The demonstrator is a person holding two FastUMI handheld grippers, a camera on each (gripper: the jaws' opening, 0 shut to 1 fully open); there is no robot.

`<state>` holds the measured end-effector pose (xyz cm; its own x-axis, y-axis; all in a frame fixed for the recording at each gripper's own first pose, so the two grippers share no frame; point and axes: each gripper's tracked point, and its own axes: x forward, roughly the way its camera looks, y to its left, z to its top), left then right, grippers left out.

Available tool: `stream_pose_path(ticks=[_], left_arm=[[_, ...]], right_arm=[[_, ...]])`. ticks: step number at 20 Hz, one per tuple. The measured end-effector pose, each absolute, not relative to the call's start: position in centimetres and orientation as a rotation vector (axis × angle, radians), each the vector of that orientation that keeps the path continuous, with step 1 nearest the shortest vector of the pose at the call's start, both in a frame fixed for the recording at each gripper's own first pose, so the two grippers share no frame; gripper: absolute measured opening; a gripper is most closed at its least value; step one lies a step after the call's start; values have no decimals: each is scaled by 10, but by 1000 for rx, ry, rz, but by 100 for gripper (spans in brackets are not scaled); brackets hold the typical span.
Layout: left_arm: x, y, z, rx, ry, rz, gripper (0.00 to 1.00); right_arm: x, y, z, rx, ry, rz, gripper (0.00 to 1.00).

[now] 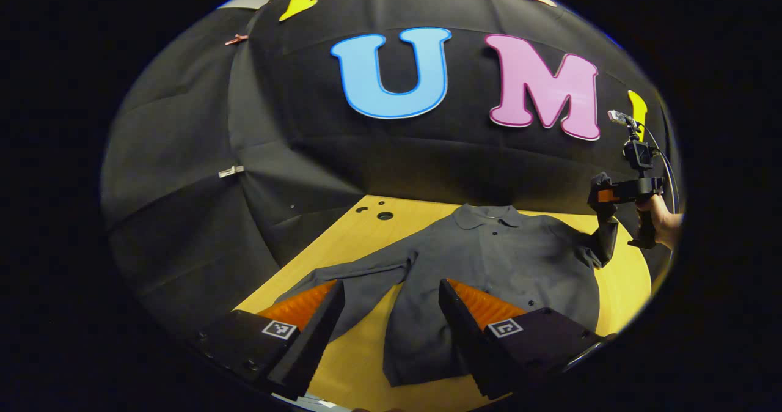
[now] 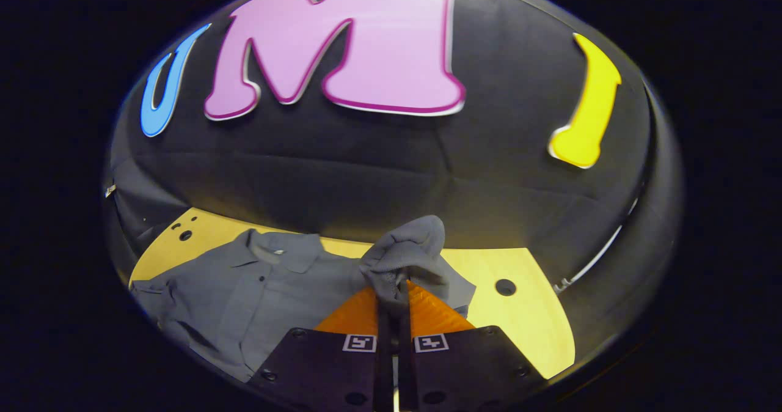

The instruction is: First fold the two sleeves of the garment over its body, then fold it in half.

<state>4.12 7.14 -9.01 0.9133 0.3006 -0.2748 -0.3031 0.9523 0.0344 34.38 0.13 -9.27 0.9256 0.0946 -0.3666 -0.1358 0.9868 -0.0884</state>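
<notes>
A grey collared shirt (image 1: 489, 259) lies spread on the yellow table (image 1: 366, 363), collar toward the wall. One sleeve (image 1: 360, 271) stretches flat to the left in the left gripper view. My left gripper (image 1: 391, 293) hovers open above the shirt's lower part, nothing between its fingers. The other sleeve (image 1: 602, 244) is lifted off the table at the right, pinched by my right gripper (image 1: 602, 207), which a hand (image 1: 663, 222) holds. In the right gripper view my right gripper (image 2: 393, 296) is shut on that bunched sleeve end (image 2: 406, 256), with the shirt body (image 2: 256, 290) lying to the left.
The black cloth wall (image 1: 397, 161) rises right behind the table. Round holes (image 1: 385, 215) mark the table's far left corner, and another hole (image 2: 505, 287) lies at the far right. Bare tabletop (image 2: 525, 326) shows right of the shirt.
</notes>
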Motion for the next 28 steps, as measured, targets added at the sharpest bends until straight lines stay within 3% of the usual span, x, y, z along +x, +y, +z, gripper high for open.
stream_pose_path(ticks=[9, 16, 24, 28], left_arm=[[19, 134, -107, -73, 317, 414, 98], [5, 186, -115, -97, 325, 502, 98], [-8, 233, -130, -161, 338, 577, 98], [-8, 249, -133, -181, 321, 610, 98]], right_arm=[[359, 167, -90, -176, 351, 316, 8], [349, 292, -138, -183, 415, 455, 8], [342, 372, -180, -148, 495, 476, 8], [323, 402, -192, -100, 540, 532, 17]])
